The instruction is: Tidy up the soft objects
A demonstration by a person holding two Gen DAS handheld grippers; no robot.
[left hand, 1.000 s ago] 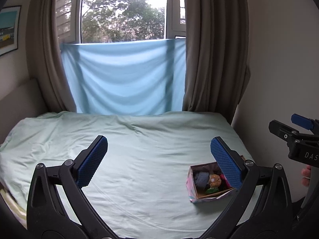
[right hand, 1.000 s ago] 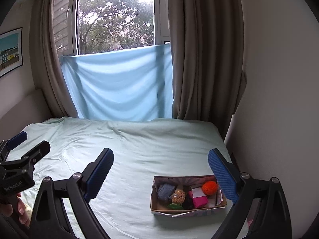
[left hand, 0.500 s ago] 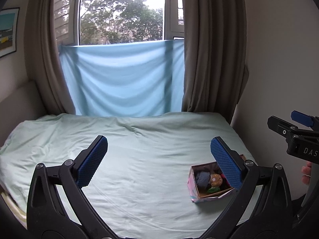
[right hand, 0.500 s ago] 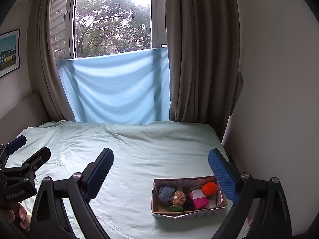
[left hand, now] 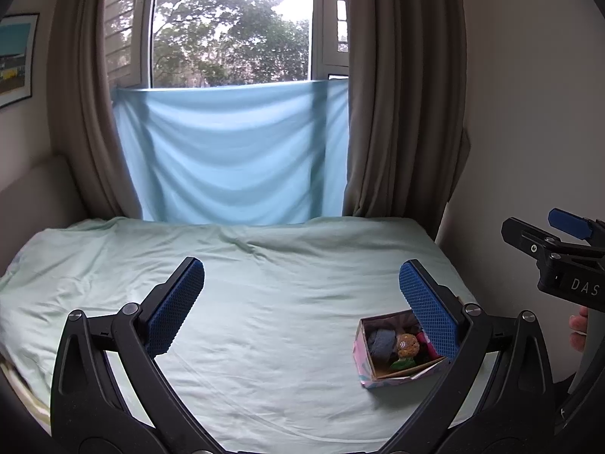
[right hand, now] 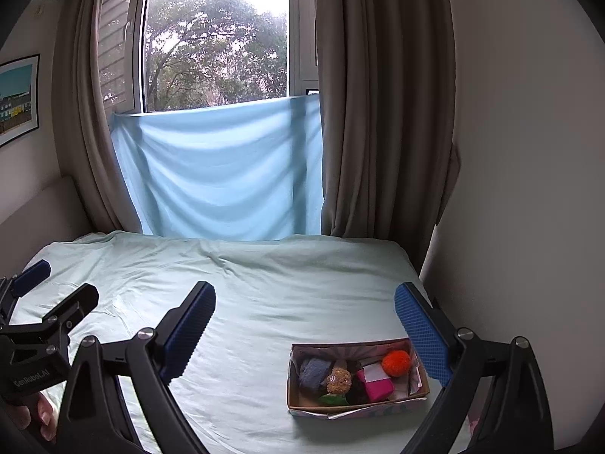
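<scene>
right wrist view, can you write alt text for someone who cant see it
A small open cardboard box of soft items, among them an orange pom-pom, a pink block and a blue-grey cloth, sits on a pale green bed near the wall. The open right gripper frames the scene, holding nothing. Behind, a blue sheet hangs below the window between brown curtains.

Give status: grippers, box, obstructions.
Left gripper open, empty, above the bed. Right gripper open, empty. Box on bed near right edge, soft items inside, untouched. Nothing in the way.
</scene>
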